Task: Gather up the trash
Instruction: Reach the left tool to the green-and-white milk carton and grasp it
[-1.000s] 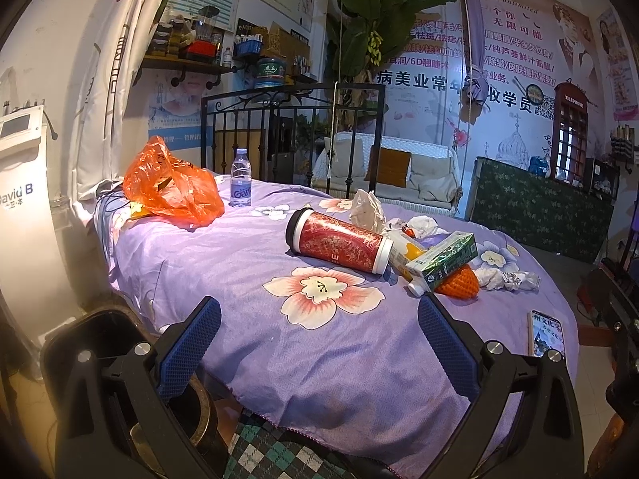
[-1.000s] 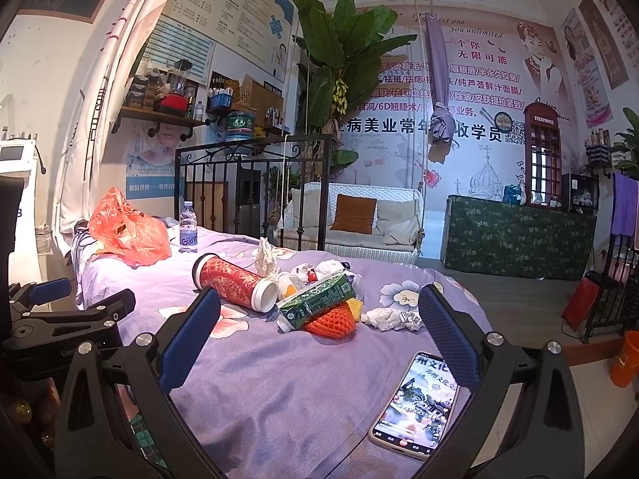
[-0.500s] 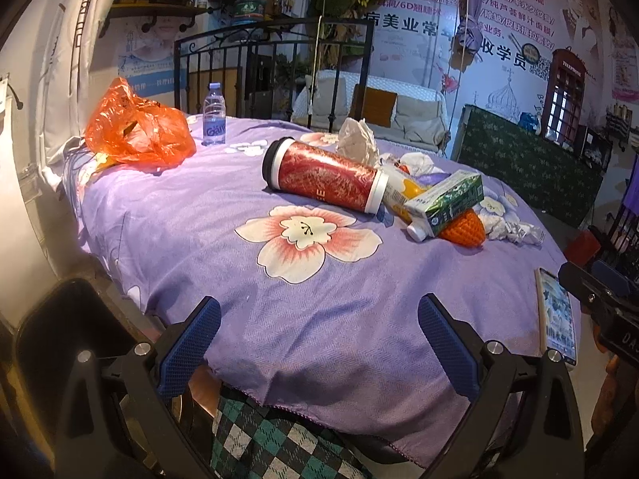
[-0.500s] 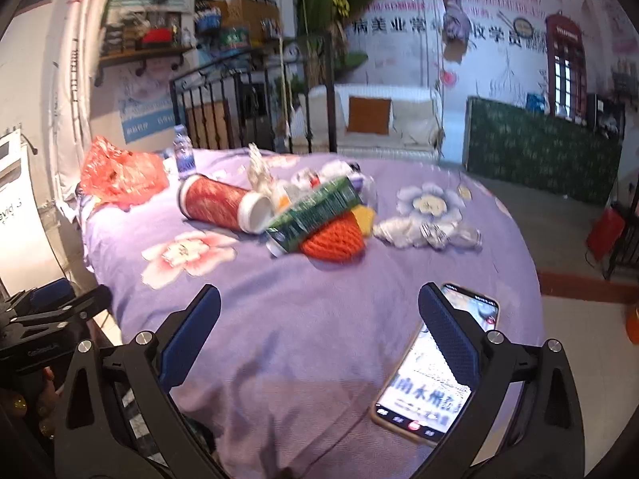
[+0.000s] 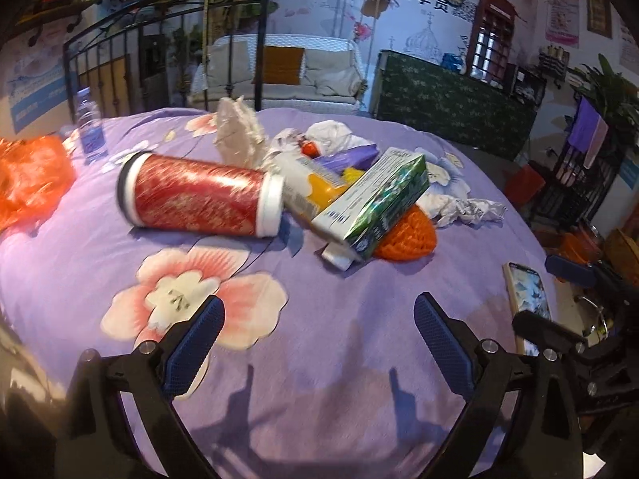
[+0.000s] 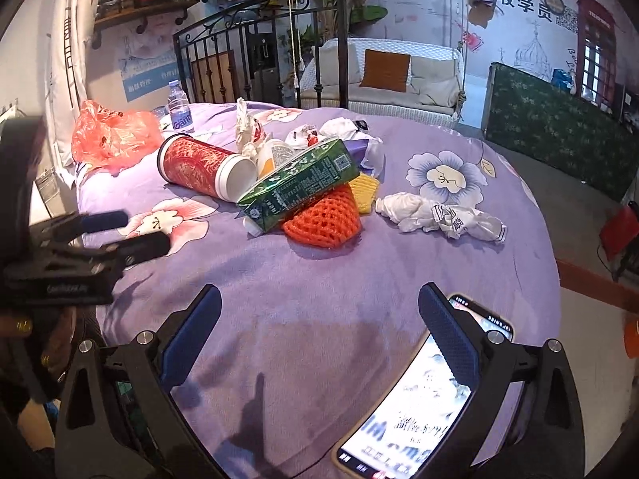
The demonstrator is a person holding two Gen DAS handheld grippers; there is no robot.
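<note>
- Purple floral bedspread (image 6: 319, 279) covers the bed; the trash sits heaped near its middle, well ahead of both claws.
- Red canister (image 5: 199, 195) lies on its side, white caps at both ends. Probably rigid and likely to roll; best taken across the mid-body, not the caps.
- Green carton (image 6: 299, 183) leans over an orange foam net (image 6: 323, 219). Carton looks light and crushable; pinch across the narrow faces. Net is soft and springy, any edge will do.
- Crumpled white paper (image 6: 439, 211) lies apart to the right. Nearly weightless, compressible; grip the bulk.
- Orange plastic bag (image 6: 112, 135) at the far left of the bed, limp; possibly the collecting bag, cannot tell.
- Phone (image 6: 419, 411) lies at the near edge, partly under the right claw's finger; not trash, avoid it.
- Left claw (image 5: 317, 343): spread wide, empty, above bare cover.
- Right claw (image 6: 319, 339): spread wide, empty.
</note>
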